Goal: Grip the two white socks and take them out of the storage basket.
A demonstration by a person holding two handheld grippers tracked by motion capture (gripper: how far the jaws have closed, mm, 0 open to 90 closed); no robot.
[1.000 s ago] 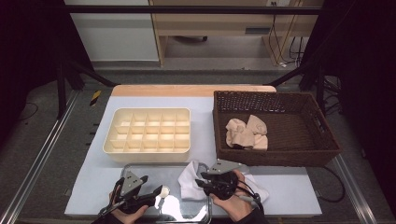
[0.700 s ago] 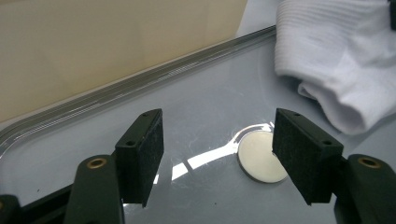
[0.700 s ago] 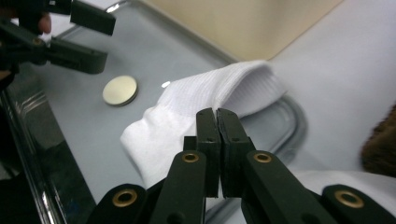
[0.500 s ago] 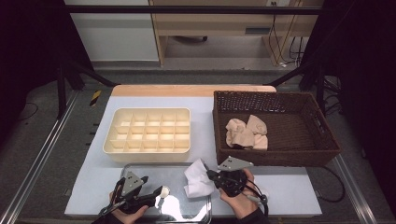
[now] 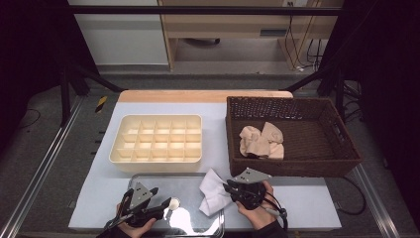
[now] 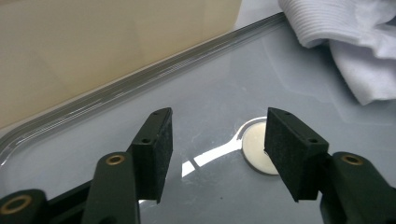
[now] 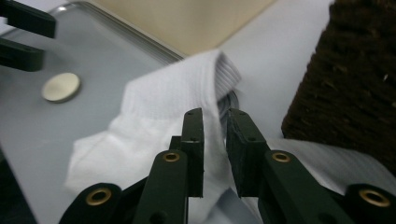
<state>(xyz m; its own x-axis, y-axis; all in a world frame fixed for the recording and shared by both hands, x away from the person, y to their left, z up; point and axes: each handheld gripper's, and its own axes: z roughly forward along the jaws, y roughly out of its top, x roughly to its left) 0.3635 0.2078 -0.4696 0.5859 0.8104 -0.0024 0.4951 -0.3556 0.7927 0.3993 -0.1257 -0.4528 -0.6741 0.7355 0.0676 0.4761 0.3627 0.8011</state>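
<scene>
Lying partly over the metal tray's [image 5: 148, 177] right edge, the white sock [image 5: 214, 193] is pinched by the nearly closed right tool [image 7: 215, 122], cuff pointing toward the cream organizer [image 5: 157, 146]. The left tool [image 6: 217, 140] is held wide above a small disc [image 6: 256, 148].

white ribbed sock [image 5: 214, 192] | cream divided organiser [image 5: 157, 144] | dark brown woven basket [image 5: 341, 148] | beige cloths [image 5: 261, 141] in basket | silvery grey tray [image 5: 198, 179] | pale cream round disc [image 5: 174, 203] | black left gripper [image 5: 159, 210] and right gripper [image 5: 230, 190], grey top plates, brass-coloured rivets | pale blue-white table mat [image 5: 307, 203]
</scene>
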